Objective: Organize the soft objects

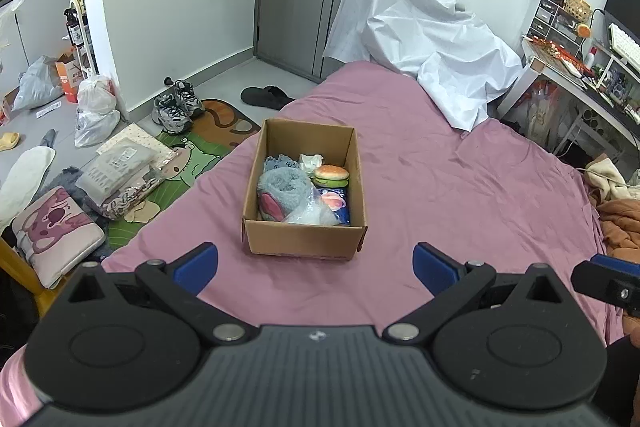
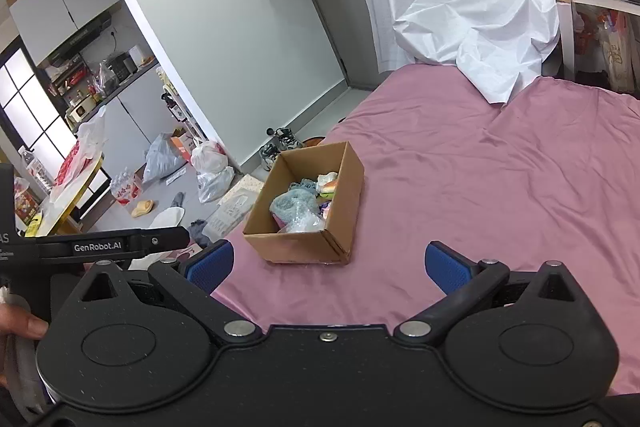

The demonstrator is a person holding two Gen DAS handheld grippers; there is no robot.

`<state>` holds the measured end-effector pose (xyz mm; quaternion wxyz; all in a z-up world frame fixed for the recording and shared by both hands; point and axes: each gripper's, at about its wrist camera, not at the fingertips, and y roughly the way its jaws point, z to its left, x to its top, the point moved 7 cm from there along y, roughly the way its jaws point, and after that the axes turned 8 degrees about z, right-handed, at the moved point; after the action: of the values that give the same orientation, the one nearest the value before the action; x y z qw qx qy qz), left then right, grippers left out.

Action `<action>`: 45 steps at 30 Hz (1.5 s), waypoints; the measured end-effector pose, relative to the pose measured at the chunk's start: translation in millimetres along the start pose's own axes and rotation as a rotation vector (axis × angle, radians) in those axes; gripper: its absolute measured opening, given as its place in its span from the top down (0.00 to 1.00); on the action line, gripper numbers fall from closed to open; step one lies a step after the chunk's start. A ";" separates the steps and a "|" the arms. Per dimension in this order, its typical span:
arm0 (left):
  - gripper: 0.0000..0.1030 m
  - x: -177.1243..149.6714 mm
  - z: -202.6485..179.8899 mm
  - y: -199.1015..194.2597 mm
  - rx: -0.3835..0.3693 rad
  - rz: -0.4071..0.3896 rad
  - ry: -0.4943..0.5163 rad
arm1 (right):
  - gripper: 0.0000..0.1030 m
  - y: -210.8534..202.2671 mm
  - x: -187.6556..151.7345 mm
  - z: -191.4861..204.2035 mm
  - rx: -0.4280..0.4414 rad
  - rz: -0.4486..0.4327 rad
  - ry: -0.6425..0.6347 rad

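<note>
An open cardboard box (image 1: 304, 239) stands on the pink bedsheet (image 1: 460, 195). Inside it lie a grey-blue fluffy item (image 1: 284, 185), a toy hamburger (image 1: 330, 175), a clear plastic bag (image 1: 312, 213), a blue printed packet (image 1: 336, 205) and a white scrap (image 1: 311, 159). My left gripper (image 1: 316, 267) hovers open just in front of the box, nothing between its blue pads. In the right wrist view the same box (image 2: 308, 247) sits ahead and slightly left of my right gripper (image 2: 330, 265), which is open and empty too. The fluffy item (image 2: 292, 205) shows inside.
A crumpled white sheet (image 1: 424, 39) covers something at the bed's far end. A cluttered desk (image 1: 580, 75) stands at the right. Left of the bed the floor holds sneakers (image 1: 176, 107), plastic bags (image 1: 94, 111), packages and a cartoon mat (image 1: 188, 163). An orange blanket (image 1: 620, 223) lies at the right edge.
</note>
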<state>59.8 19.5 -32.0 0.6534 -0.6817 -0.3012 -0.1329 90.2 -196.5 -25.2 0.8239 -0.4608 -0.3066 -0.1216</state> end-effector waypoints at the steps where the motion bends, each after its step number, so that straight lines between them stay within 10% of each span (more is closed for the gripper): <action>1: 0.00 0.1 -0.2 -0.7 0.002 -0.001 0.003 | 0.00 0.0 -0.1 0.0 -0.001 0.001 0.002; 45: 0.00 -3.4 8.9 14.5 0.019 0.026 -0.004 | 0.00 7.7 -3.1 1.8 -0.017 0.037 0.002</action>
<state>63.7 27.9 -46.7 0.6609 -0.6796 -0.2948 -0.1202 90.8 -191.0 -31.7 0.8223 -0.4734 -0.2961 -0.1097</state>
